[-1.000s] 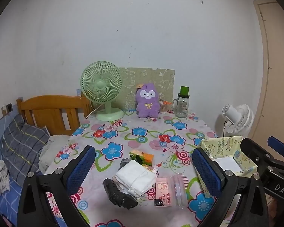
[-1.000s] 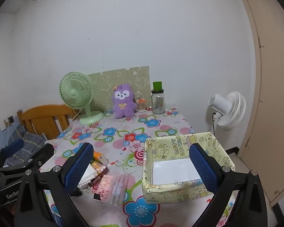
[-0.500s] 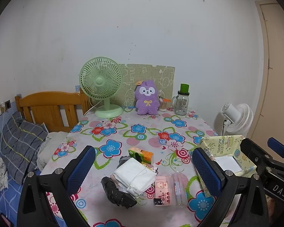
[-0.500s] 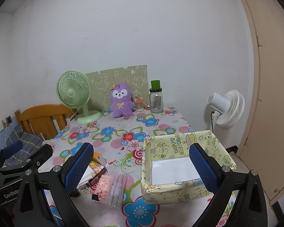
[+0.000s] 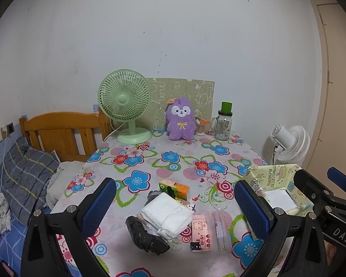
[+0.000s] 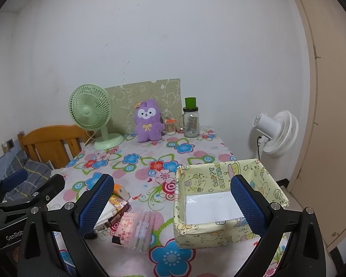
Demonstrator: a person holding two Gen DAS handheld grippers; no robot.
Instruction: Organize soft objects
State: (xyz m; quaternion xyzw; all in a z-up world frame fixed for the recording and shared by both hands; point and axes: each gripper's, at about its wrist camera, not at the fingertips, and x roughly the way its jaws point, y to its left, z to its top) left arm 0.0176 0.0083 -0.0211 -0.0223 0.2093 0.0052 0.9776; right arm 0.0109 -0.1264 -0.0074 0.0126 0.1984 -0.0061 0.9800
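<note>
Fingers on your left gripper [image 5: 175, 204] are spread wide and empty above the counter [image 5: 173, 157], over a small pile: white folded cloth [image 5: 167, 214], black bundle [image 5: 146, 236], orange tissue pack [image 5: 174, 187], pink pouch [image 5: 201, 233]. Your right gripper [image 6: 171, 204] is likewise spread open and holds nothing, above the yellow box [image 6: 219, 233], just right of that pile.

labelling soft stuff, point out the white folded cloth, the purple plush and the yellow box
white folded cloth [image 5: 167, 214], left wrist view, middle of top fold
purple plush [image 5: 180, 121], left wrist view, belly
yellow box [image 6: 219, 234], right wrist view, front wall
</note>
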